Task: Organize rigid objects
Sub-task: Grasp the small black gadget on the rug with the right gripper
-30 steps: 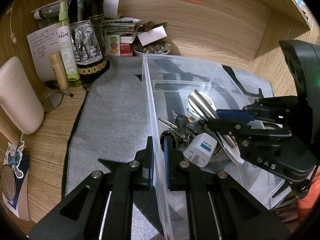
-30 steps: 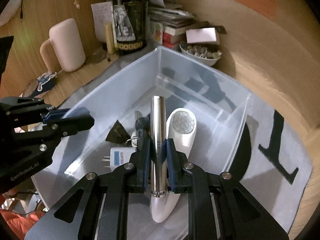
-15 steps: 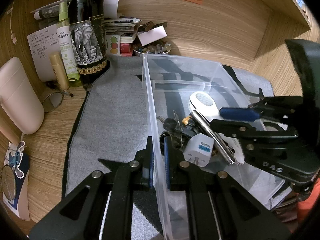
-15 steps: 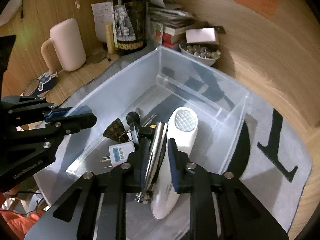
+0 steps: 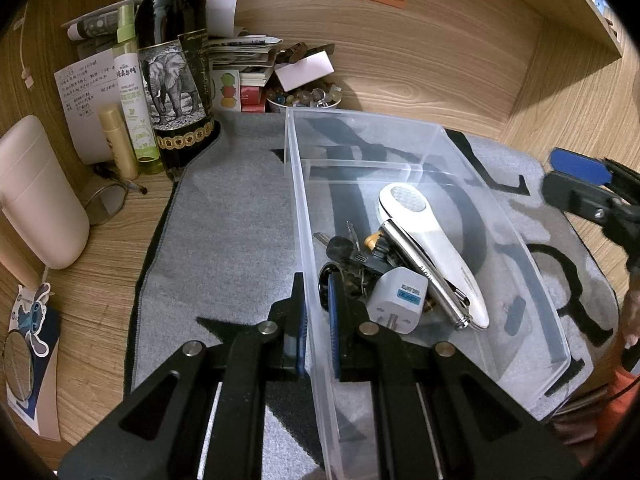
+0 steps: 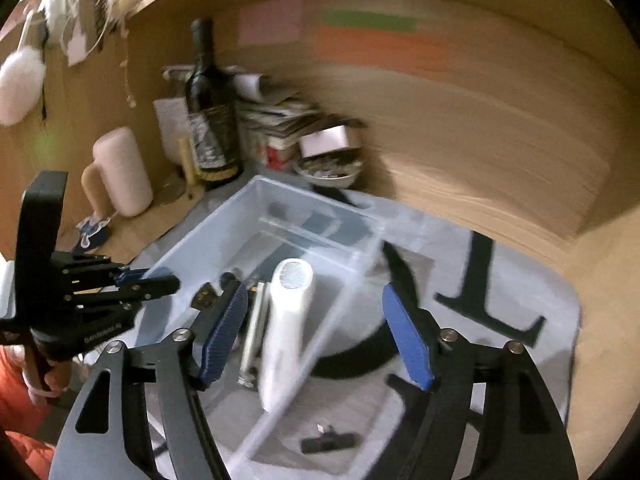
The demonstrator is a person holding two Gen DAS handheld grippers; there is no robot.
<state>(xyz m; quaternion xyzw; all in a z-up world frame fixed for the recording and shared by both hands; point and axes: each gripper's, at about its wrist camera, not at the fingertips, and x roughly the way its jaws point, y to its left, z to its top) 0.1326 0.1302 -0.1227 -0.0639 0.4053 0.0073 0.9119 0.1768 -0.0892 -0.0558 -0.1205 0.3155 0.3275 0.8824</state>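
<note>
Clear bin (image 5: pixel 500 216): stands on the grey mat (image 5: pixel 224 248), right of the wine bottle (image 5: pixel 176 68).
Left gripper (image 5: pixel 316 312): fingers pinched tight on the bin's left wall, one outside, one inside.
Right gripper (image 6: pixel 316 332): fingers spreading apart, gripping nothing, above the bin's right wall.
Metal pen (image 5: pixel 424 276): lies in the bin against the white handheld device (image 5: pixel 432 240).
White plug adapter (image 5: pixel 396 294): in the bin, beside the keys (image 5: pixel 348 248).

Left gripper (image 5: pixel 316 312): black linkage arms, silver pivot screws, blue ribbed pads
Right gripper (image 6: pixel 316 328): same black frame, blue grooved pads, silver screws
Left gripper body: small white lettering
Clothing: orange fabric (image 6: pixel 20 412) at hand
</note>
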